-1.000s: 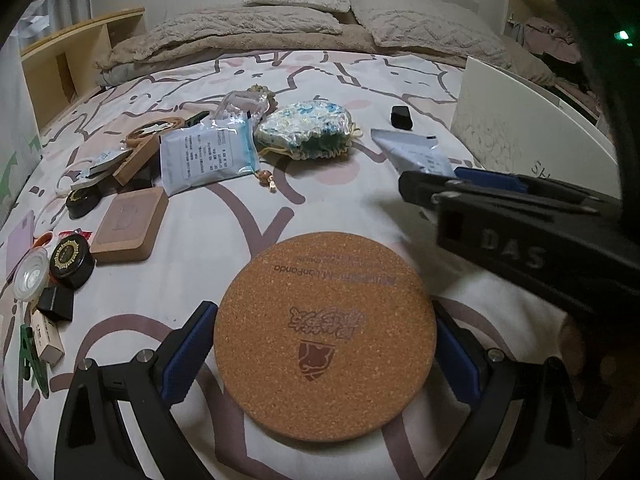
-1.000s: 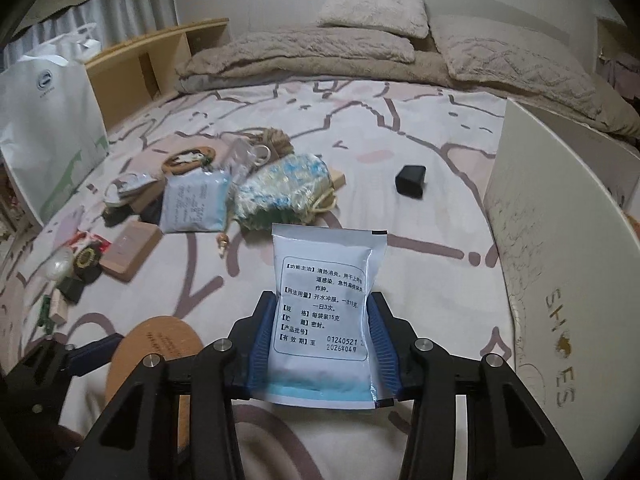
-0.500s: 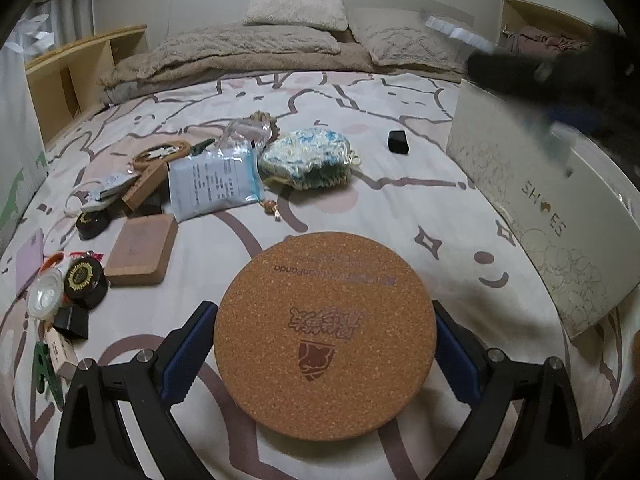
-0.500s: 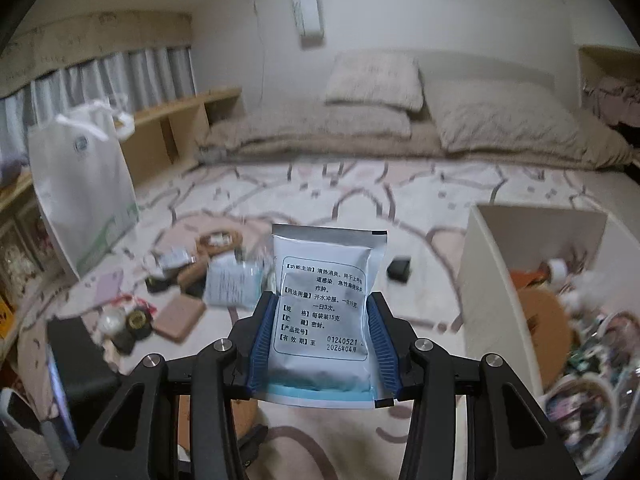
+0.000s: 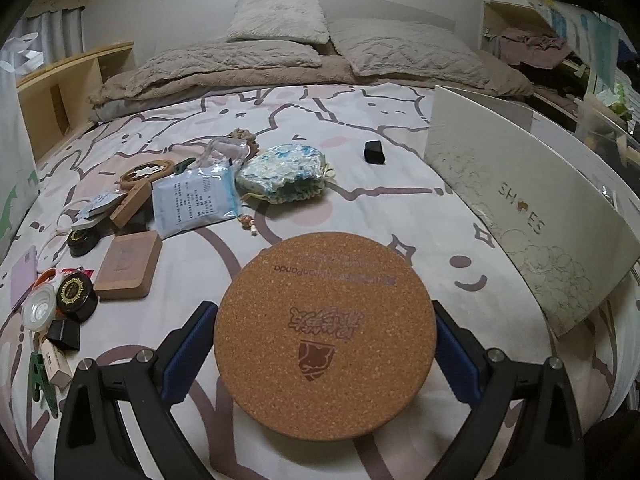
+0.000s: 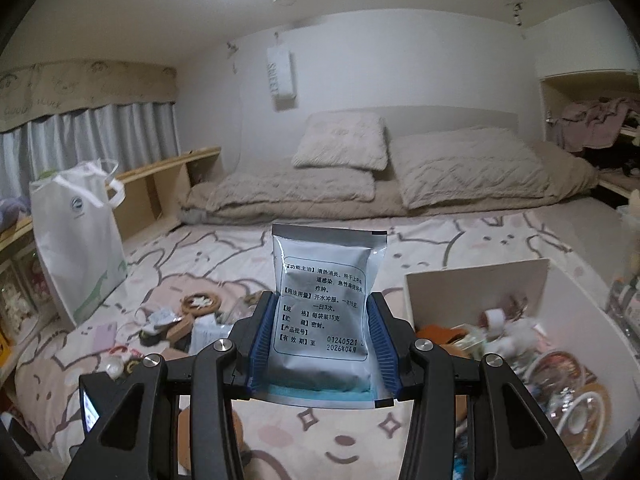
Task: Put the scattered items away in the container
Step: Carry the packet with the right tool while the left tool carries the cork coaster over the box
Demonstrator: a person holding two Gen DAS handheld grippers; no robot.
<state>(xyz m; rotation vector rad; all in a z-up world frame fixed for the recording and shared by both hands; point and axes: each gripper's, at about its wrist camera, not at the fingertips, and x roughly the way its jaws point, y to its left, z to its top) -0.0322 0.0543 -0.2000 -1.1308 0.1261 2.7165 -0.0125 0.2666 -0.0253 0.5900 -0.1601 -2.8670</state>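
My left gripper (image 5: 324, 344) is shut on a round cork coaster (image 5: 325, 332) and holds it flat above the bed. My right gripper (image 6: 323, 336) is shut on a silver medicine sachet (image 6: 326, 300), raised high over the bed, left of the open white shoe box (image 6: 476, 284), which holds several items. In the left wrist view the box's wall (image 5: 528, 204) stands at the right. Scattered items lie on the left of the bed: another sachet (image 5: 196, 204), a floral pouch (image 5: 286, 178), a square cork block (image 5: 128, 264) and a small black box (image 5: 375, 152).
Small tins, a clip and a cable lie by the bed's left edge (image 5: 60, 300). Pillows and a folded duvet (image 5: 312, 52) lie at the far end. A white shopping bag (image 6: 76, 240) stands by wooden shelves at the left.
My right gripper has risen with the sachet and tilted up, so the box's inside shows lower at the right. My left gripper has held the coaster steady and lifted slightly.
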